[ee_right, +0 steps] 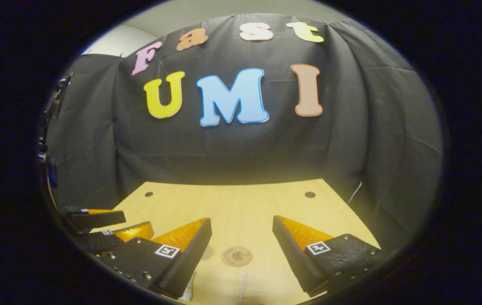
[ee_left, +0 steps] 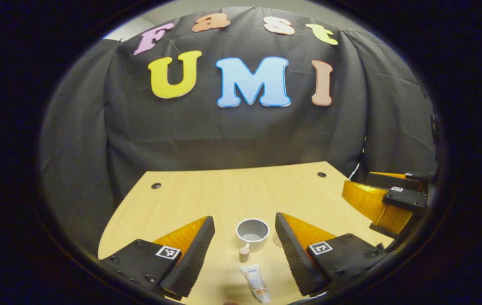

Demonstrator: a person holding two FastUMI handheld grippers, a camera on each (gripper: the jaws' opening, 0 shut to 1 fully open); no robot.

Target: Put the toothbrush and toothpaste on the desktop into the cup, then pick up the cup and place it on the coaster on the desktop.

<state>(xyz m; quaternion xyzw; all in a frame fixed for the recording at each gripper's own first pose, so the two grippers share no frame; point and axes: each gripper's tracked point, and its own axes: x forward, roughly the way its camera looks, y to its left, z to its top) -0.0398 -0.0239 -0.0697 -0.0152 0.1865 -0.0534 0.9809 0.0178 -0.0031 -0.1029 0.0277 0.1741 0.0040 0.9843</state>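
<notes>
Ahead, both grippers' jaws stand apart; cup [ee_left: 252, 234] stands beyond toothpaste [ee_left: 256, 283], coaster [ee_right: 237, 256] lies bare.

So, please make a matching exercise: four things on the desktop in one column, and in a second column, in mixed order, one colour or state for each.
Things:
1. cup
2. toothpaste
3. coaster
4. left gripper

States:
A. round, brown, bare
B. open, holding nothing
C. upright, light grey, empty
D. lying flat on the desktop, in front of the cup

Pairs: 1-C, 2-D, 3-A, 4-B
</notes>
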